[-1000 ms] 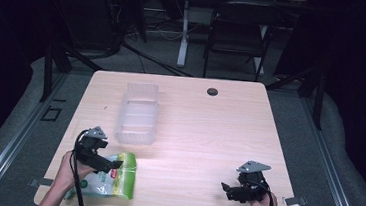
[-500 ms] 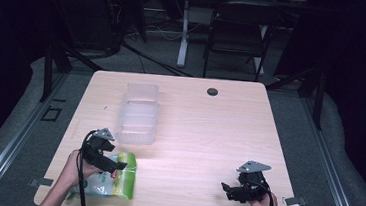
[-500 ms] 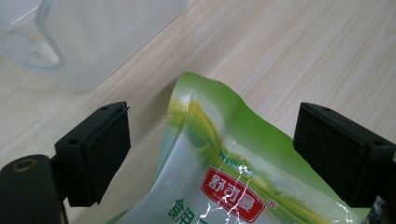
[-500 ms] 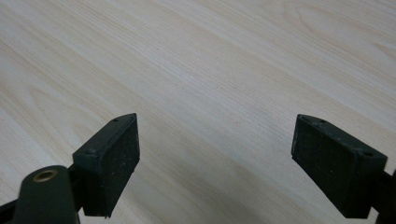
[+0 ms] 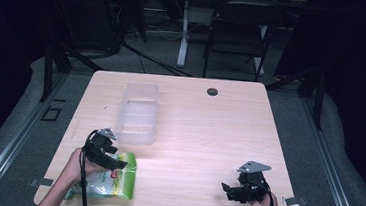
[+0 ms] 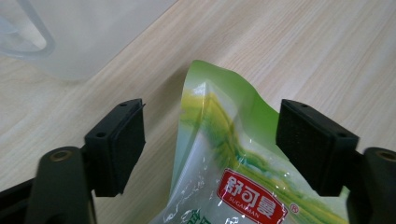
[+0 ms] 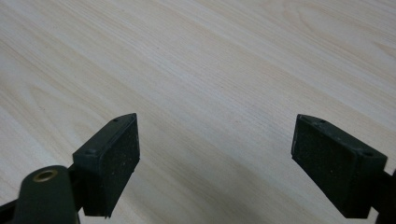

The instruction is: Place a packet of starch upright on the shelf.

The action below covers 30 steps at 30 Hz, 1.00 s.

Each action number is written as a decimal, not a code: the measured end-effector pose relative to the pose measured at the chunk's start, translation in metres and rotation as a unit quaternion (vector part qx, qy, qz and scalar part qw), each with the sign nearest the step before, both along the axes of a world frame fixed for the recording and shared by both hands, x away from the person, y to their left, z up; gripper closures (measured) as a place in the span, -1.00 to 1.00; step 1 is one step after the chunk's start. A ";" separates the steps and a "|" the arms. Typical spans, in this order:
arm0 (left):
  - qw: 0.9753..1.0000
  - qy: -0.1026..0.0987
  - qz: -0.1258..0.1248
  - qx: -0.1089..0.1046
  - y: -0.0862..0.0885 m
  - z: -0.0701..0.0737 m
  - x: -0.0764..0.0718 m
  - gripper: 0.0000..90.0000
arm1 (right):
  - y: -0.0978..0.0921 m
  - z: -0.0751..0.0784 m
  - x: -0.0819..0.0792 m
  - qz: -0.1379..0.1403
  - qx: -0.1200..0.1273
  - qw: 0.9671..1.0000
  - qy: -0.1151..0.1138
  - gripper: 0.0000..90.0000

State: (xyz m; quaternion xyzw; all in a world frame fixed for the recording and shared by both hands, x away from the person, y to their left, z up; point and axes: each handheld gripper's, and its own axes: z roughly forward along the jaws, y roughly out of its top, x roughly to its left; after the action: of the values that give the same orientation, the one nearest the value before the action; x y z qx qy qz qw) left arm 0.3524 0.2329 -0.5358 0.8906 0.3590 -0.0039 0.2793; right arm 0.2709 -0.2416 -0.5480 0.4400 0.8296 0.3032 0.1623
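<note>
Green snack bag (image 6: 233,177) lies near the table's front edge between the left gripper's (image 6: 210,149) spread jaws.

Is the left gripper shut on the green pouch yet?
No, open: the left gripper has its jaws either side of the green pouch, gaps showing.

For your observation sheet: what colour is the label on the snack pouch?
Red with white lettering, clearest in the left gripper view.
</note>
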 end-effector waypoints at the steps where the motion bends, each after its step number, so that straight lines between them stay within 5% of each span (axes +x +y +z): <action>1: 1.000 0.000 -0.005 0.007 0.000 0.000 0.001 -0.39 | 0.000 0.000 0.000 0.001 0.000 1.000 -0.001 -0.67; 6: 1.000 0.007 -0.014 0.019 -0.002 -0.004 0.002 -0.21 | 0.000 0.000 0.000 0.000 0.000 1.000 -0.001 -0.67; 12: 0.998 -0.005 -0.039 0.045 -0.005 -0.005 -0.001 0.27 | 0.000 0.000 0.000 0.000 0.000 1.000 -0.002 -0.67; 23: 0.998 -0.023 -0.054 0.019 0.004 -0.003 -0.006 0.91 | 0.000 0.000 0.000 0.000 0.000 1.000 -0.001 -0.67; 30: 1.000 -0.023 -0.020 -0.006 0.002 -0.002 -0.006 0.93 | 0.000 0.000 0.000 0.000 -0.001 1.000 0.000 -0.67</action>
State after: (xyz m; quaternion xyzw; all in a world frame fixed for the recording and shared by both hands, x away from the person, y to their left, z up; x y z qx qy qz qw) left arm 0.3464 0.2345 -0.5383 0.8960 0.3342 0.0089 0.2922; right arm 0.2706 -0.2420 -0.5477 0.4398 0.8299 0.3026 0.1621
